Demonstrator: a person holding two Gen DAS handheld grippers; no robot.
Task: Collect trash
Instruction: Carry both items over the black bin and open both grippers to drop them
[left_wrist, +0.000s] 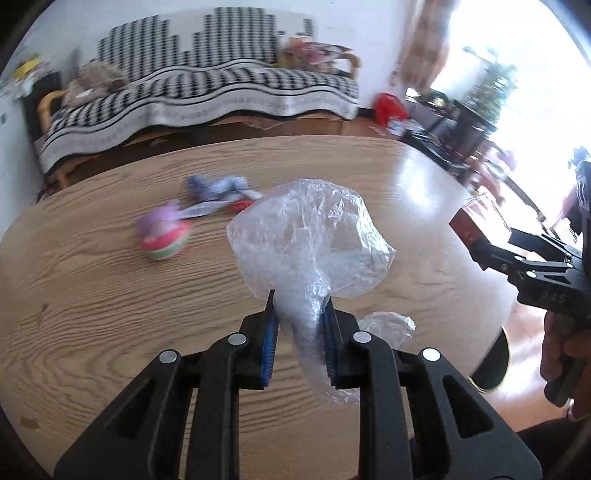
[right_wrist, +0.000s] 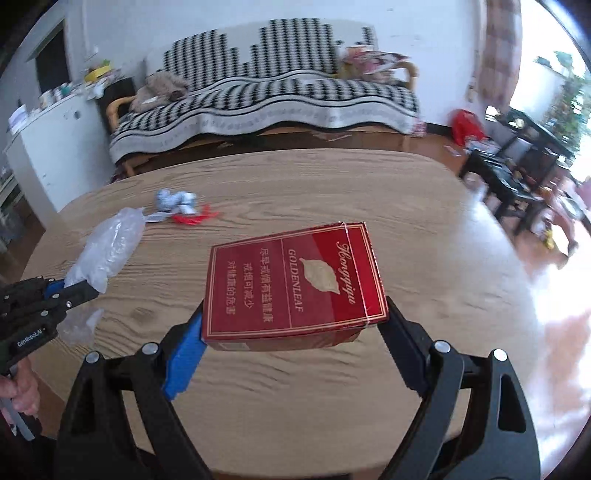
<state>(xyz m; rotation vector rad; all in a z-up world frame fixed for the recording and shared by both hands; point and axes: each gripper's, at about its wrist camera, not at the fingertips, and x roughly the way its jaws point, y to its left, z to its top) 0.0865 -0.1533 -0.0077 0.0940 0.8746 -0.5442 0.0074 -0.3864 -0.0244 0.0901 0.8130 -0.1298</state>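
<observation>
Trash is already in both grips above the worktop (right_wrist: 424, 206): the left gripper (left_wrist: 300, 314) pinches a clear plastic bag (left_wrist: 310, 240), light, limp, slippery, best bunched, while the right gripper (right_wrist: 293, 328) clamps a stiff, light red cigarette box (right_wrist: 295, 284) by its edges.

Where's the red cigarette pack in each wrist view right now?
Left wrist: the red cigarette pack sits at the right edge, clamped by the right gripper.
Right wrist: pack centred, pinched between the gripper's two fingers above the wooden table.
Shared landmark: the black-and-white checked sofa behind the table.
</observation>
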